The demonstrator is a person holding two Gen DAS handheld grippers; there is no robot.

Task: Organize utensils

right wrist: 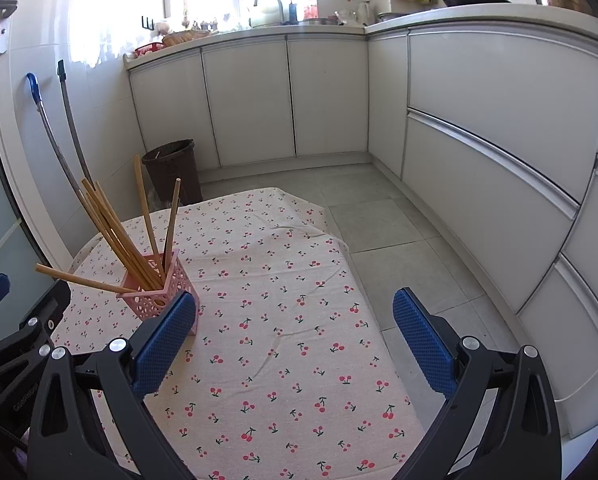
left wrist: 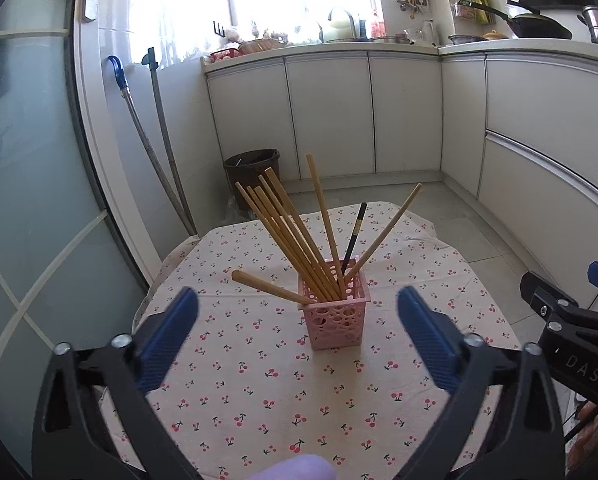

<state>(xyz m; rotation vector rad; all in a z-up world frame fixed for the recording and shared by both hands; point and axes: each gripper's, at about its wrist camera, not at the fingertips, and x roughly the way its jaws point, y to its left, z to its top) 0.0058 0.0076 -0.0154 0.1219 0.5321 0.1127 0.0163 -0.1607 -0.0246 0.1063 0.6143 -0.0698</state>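
A pink perforated holder stands upright on the cherry-print tablecloth. Several wooden chopsticks fan out of it, and one black chopstick leans among them. One wooden chopstick lies low over the holder's left rim. My left gripper is open, nothing between its blue pads, and the holder sits just beyond them. My right gripper is open and empty too, with the holder behind its left pad. The right gripper's body shows at the left wrist view's right edge.
The small table ends just past the holder. Beyond it are a tiled floor, a dark bin, two mop handles against the wall, and white kitchen cabinets along the back and right.
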